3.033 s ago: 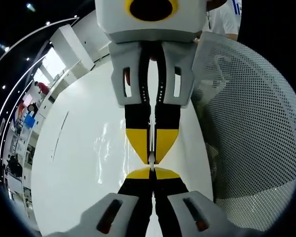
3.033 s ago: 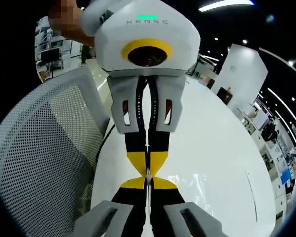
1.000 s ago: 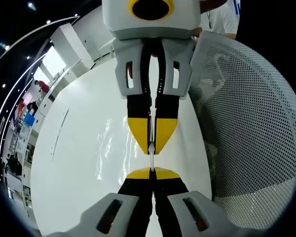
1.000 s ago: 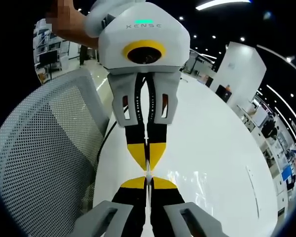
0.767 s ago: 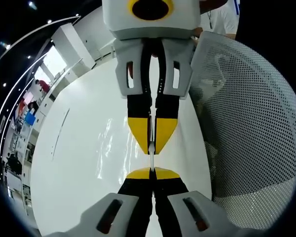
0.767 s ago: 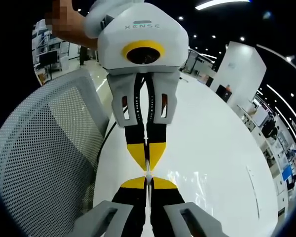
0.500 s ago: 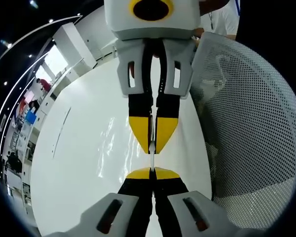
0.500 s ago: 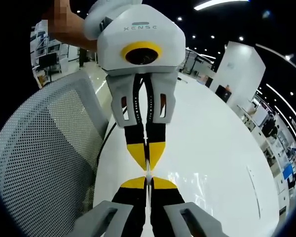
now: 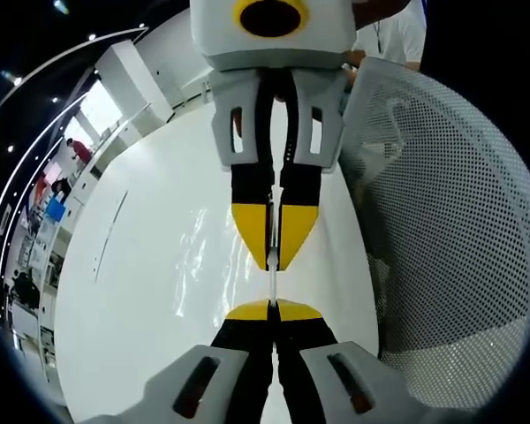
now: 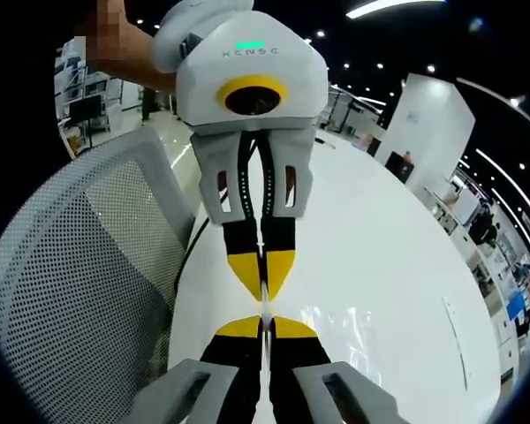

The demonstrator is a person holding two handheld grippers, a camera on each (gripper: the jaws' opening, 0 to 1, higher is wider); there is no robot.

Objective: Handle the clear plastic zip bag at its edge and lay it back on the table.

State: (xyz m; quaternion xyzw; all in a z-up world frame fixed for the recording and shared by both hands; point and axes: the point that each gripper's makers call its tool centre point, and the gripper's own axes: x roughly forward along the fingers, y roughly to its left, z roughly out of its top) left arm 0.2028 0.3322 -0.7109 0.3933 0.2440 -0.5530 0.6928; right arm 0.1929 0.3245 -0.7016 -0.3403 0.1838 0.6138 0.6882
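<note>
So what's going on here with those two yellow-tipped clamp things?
A person holds two hand grippers tip to tip above a white table. The left gripper and right gripper are both shut on the edge of a clear plastic zip bag, stretched thin between them. A mesh chair stands beside the table.

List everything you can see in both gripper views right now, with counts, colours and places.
Clear plastic zip bag: one, transparent, its edge stretched taut between the two grippers' tips, glinting above the table.
White glossy table: one, beneath both grippers.
White mesh chair back: one, beside the table edge.
Person in white top: one, behind the chair.
Left gripper: grey with black-and-yellow jaws, closed on the bag edge.
Right gripper: same colours, closed on the bag edge, facing the left.
</note>
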